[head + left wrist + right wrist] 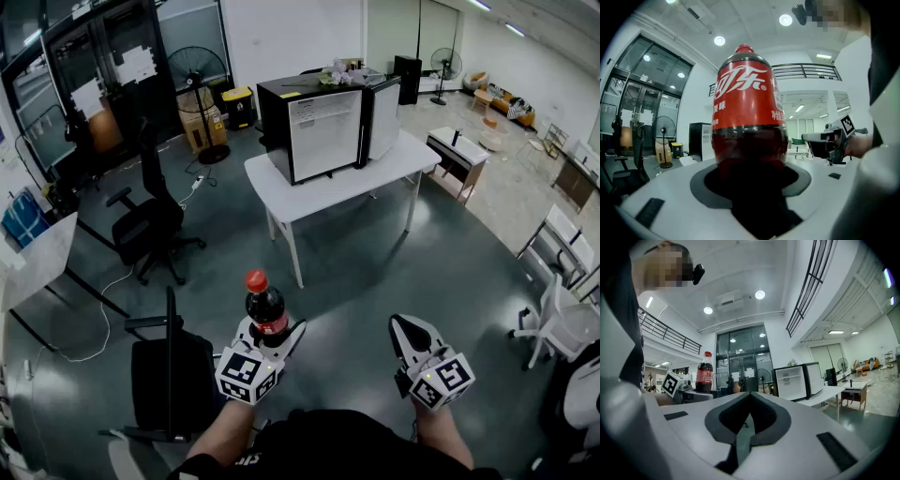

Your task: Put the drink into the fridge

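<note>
While left gripper (273,339) holds bottle (265,307), open fridge (323,131) tops table (281,192); chair (150,225) nearby.

The cola bottle's (750,117) base is hidden, sunk in the dark notch between the jaws of the left gripper (272,330), and the small print on its label cannot be read. Far beyond the bottle, the mini fridge's (323,131) white inside is shown too small for anything in it to be told — the pale bundle (342,73) on top likewise. Nearer than the bottle, the forearms (228,433) are cut off by the head view's lower edge.
</note>
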Action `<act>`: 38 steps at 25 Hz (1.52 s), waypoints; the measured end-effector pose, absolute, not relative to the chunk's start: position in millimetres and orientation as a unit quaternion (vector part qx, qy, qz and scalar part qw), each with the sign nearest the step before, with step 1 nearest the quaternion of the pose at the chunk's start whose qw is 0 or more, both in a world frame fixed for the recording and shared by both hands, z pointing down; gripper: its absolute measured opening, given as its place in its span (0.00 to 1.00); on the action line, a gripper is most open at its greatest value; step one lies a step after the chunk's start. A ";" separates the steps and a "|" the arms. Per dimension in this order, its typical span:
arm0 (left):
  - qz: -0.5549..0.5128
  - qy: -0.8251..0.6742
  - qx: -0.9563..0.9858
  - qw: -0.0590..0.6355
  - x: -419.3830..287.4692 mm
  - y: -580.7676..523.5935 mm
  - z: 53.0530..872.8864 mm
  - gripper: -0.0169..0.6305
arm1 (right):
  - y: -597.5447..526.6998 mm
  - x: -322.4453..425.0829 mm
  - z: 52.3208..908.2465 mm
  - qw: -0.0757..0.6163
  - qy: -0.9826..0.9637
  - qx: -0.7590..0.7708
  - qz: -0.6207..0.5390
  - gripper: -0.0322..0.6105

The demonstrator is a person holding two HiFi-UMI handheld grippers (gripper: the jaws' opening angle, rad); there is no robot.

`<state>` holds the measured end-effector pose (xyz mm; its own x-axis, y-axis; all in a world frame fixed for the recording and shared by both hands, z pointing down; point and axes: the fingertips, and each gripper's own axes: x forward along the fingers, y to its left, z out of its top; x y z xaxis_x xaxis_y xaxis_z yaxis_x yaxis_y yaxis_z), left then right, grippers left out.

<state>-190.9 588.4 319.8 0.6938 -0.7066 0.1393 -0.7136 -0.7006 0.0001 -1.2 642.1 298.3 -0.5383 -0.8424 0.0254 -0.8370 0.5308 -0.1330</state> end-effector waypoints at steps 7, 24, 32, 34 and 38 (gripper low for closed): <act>0.070 -0.384 0.920 0.021 -218.7 582.5 318.8 0.44 | 634.3 -31.1 292.1 0.020 0.875 -0.481 -0.055 0.07; 0.067 -0.359 0.930 0.038 -283.6 584.7 338.8 0.44 | 643.8 -105.6 301.0 0.003 0.862 -0.502 -0.066 0.07; 0.071 -0.366 0.927 0.050 -277.3 549.6 345.7 0.44 | 603.6 -87.4 304.7 0.031 0.864 -0.495 -0.087 0.07; 0.070 -0.369 0.925 0.048 -266.6 534.6 343.4 0.44 | 587.0 -74.6 306.7 0.040 0.866 -0.490 -0.094 0.07; 0.069 -0.376 0.923 0.048 -242.3 495.8 337.5 0.44 | 547.9 -44.0 306.9 0.051 0.867 -0.486 -0.099 0.07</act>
